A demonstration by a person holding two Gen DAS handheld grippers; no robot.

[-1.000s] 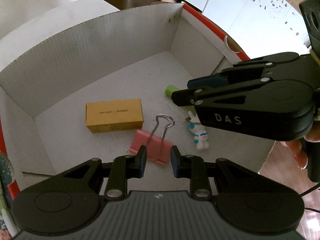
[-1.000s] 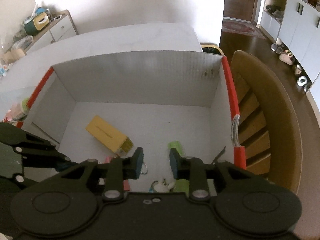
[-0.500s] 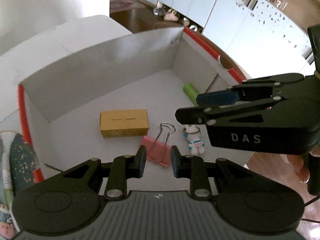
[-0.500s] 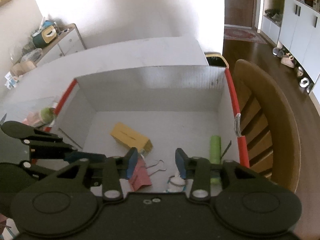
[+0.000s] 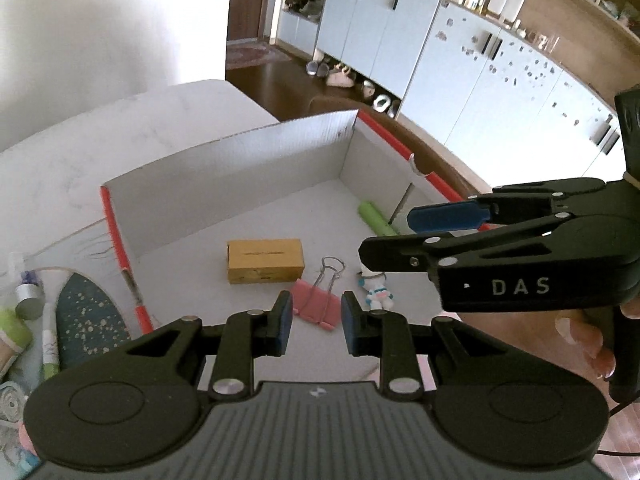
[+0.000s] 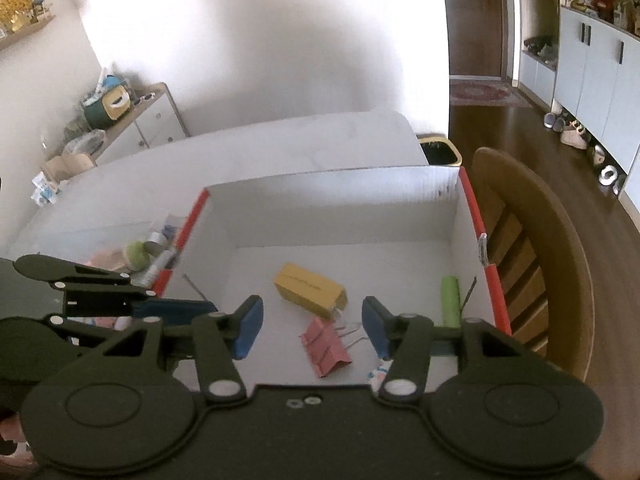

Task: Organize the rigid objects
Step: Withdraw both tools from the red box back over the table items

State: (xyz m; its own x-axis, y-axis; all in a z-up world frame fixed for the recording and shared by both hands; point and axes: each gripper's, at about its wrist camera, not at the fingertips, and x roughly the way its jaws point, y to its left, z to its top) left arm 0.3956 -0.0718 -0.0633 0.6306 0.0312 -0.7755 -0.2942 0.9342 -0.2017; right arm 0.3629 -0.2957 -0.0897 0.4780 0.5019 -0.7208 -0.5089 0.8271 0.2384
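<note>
**Already four items boxed, more waiting on the table**

Inside the white cardboard box lie a yellow carton, a pink binder clip, a small white-and-blue figurine and a green cylinder. They are spread over the box floor near one another, the cylinder close along the red-edged right wall. That part of the sorting looks done.

Left of the box, on the table, more small things remain: a surfboard-shaped dark piece, a marker and a silver-capped tube. I judge these are still to be put away, though whether all of them belong in the box I cannot tell.

The left hand-held gripper hangs above the near edge of the box, jaws narrowly apart with nothing between them. The right hand-held gripper is likewise empty; its jaws have just been opening and now stand wide over the clip.
</note>
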